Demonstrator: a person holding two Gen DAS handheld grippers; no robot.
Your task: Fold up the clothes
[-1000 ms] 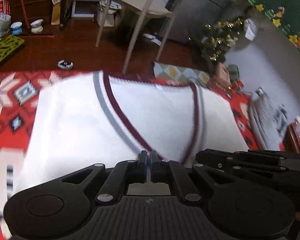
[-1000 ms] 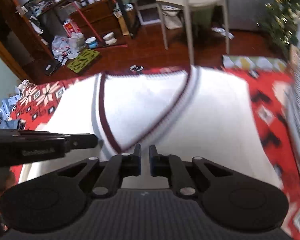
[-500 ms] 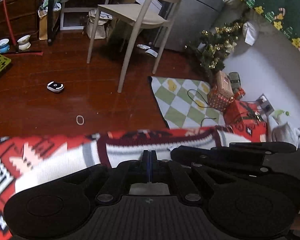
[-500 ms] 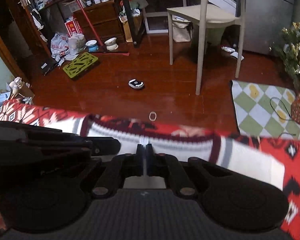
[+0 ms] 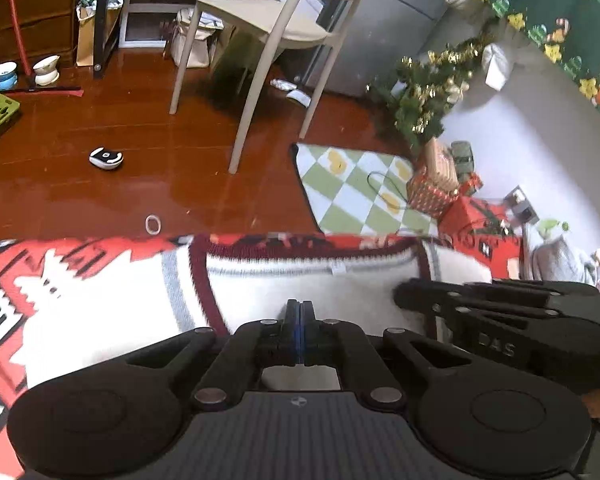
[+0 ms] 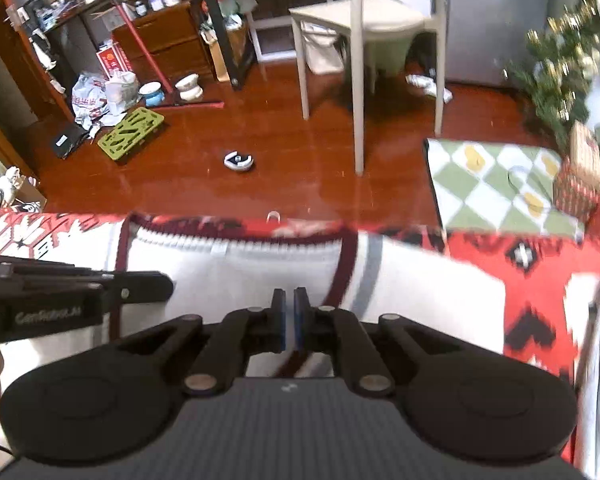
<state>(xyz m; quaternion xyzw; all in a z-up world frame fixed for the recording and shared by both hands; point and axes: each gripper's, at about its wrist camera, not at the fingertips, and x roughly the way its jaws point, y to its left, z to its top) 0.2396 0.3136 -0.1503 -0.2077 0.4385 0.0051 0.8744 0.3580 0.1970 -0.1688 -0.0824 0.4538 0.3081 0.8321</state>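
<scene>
Jaws pressed together on both: left gripper and right gripper, side by side, angled down. Whether fabric is pinched cannot be told; the tips are hidden. White sweater is spread flat on the red patterned blanket, directly under both tools, collar at the far edge, presumably laid out for a fold.
</scene>
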